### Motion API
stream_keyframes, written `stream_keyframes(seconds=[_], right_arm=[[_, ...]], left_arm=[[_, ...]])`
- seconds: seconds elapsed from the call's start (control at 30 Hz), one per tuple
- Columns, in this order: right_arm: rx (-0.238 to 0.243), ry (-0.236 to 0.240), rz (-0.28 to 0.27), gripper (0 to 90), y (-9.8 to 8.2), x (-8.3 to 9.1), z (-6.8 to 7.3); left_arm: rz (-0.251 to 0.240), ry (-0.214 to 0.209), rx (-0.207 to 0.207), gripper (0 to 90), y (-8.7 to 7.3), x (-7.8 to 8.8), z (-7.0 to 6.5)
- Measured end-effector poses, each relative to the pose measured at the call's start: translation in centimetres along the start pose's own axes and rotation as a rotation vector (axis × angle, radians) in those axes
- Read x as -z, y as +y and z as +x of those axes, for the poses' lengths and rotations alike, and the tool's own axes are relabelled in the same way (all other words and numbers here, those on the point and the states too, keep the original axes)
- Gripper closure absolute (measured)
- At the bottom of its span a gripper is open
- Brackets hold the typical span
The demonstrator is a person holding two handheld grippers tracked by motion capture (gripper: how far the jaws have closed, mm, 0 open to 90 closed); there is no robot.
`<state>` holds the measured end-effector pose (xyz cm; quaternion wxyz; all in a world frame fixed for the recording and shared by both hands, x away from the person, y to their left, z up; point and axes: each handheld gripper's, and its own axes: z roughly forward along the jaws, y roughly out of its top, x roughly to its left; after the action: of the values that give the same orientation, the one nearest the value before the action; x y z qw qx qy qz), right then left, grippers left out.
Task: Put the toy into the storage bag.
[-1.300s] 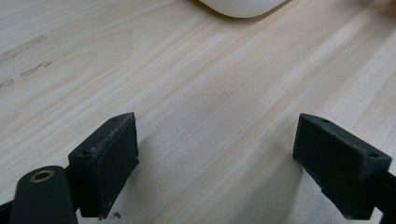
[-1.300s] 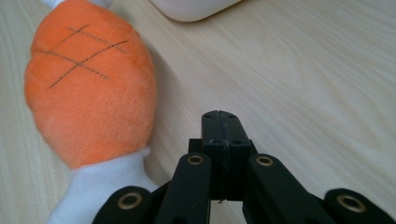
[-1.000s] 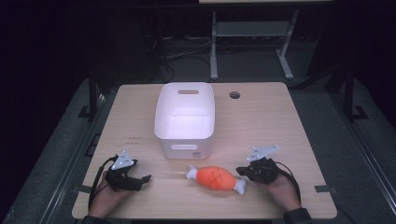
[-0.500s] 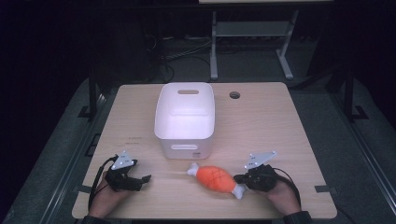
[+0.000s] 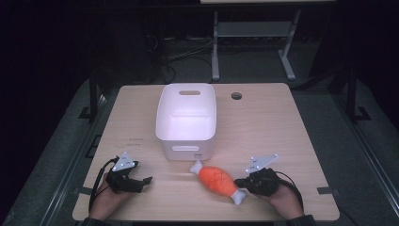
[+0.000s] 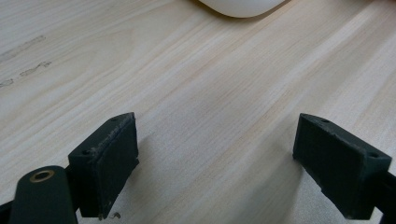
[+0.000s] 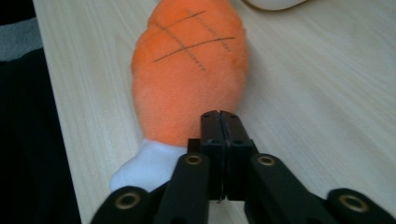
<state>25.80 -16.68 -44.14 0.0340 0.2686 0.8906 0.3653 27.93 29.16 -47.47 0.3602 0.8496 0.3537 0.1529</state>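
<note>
Nearest the person, the right gripper (image 5: 243,182) sits low by the table's (image 5: 282,122) front edge with its jaws clenched together on nothing, their tips just at the near white end of the plush drumstick (image 5: 217,181). A second ago this gripper was farther back on the table, beside that white end; it has since drawn down toward the front edge, while the drumstick lies much where it was, slanting from near right up to far left. In the right gripper view the shut jaws cover part of the toy's orange body (image 7: 187,74), so whether they touch it is hard to make out, and the toy's far end is cut off at the top. The left gripper (image 5: 141,181) has kept its place at the near left, jaws spread wide over bare wood (image 6: 215,107). Behind the drumstick stands the white bin (image 5: 187,120), its front wall just beside the toy's far end. Open table spreads to the bin's right and left
</note>
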Motion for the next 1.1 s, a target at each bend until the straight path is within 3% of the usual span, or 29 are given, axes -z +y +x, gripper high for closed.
stream_keyframes(seconds=[0.27,0.37,0.4,0.5,0.9,1.1], right_arm=[[-0.068,-0.053,0.027,55.5,0.6,0.5,-0.5],[-0.078,-0.055,0.03,49.5,0.7,0.5,-0.6],[-0.085,-0.059,0.046,40.4,1.1,0.6,-0.5],[-0.078,-0.066,0.055,29.7,1.6,0.6,-0.3],[-0.058,-0.05,0.094,7.6,3.4,-0.2,0.4],[-0.05,-0.039,0.099,3.2,4.4,-0.5,0.5]], left_arm=[[0.0,0.0,0.0,13.1,0.0,0.0,0.0],[0.0,0.0,0.0,13.1,0.0,0.0,0.0],[0.0,0.0,0.0,13.1,0.0,0.0,0.0],[0.0,0.0,0.003,13.1,0.0,0.0,0.0],[-0.001,0.0,0.0,13.1,0.0,0.0,0.0],[-0.001,0.0,0.001,13.1,0.0,0.0,0.0]])
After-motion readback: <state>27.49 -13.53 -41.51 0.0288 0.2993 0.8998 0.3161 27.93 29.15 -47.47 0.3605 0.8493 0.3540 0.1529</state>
